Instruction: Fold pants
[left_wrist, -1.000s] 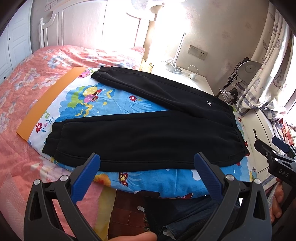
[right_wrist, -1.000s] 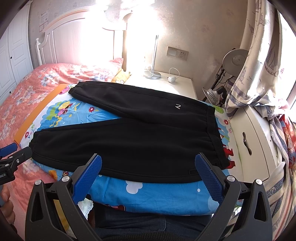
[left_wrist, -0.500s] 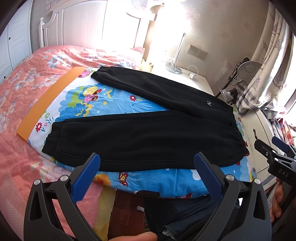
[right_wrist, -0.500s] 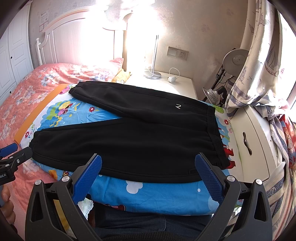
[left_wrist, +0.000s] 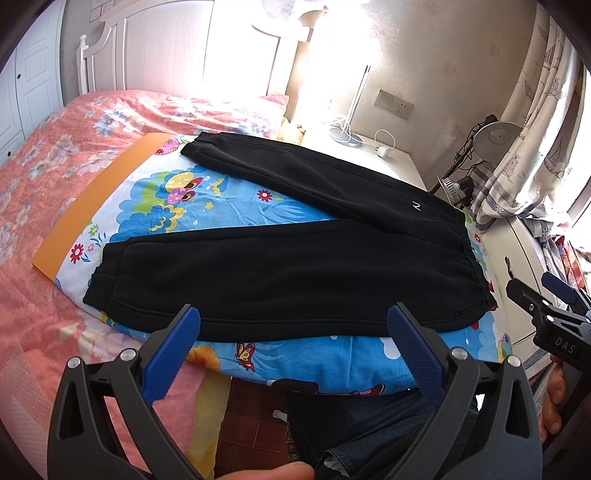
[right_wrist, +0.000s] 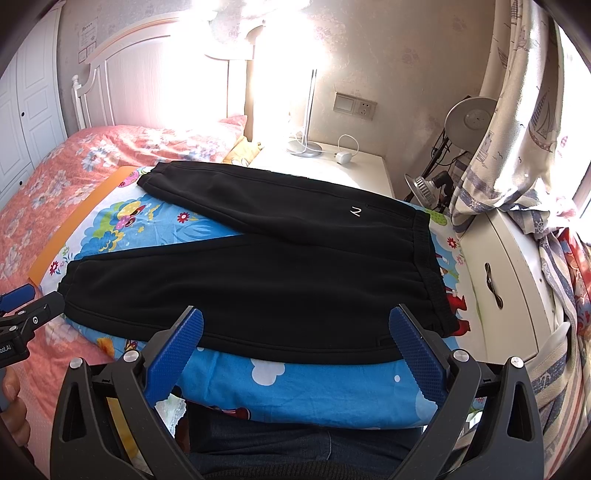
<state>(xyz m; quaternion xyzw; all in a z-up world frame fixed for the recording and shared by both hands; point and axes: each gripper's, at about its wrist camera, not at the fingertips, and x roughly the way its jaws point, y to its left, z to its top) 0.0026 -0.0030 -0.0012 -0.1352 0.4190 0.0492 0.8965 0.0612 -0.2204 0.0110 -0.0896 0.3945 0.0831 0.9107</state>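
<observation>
Both cameras sit low at the near edge of the bed (left_wrist: 44, 184) and look across it toward the far wall. The left wrist view sits more to the left, the right wrist view more to the right. Both see the same black pants (left_wrist: 295, 273) (right_wrist: 273, 280) close up. Each view catches the other gripper at its side.

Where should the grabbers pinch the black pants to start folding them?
Probably the near leg of the pants: the left gripper at its cuff, the right gripper at the waistband. Come in low from the near edge, since the cloth lies flat and both ends are bare. Then lift it over the far leg.
</observation>
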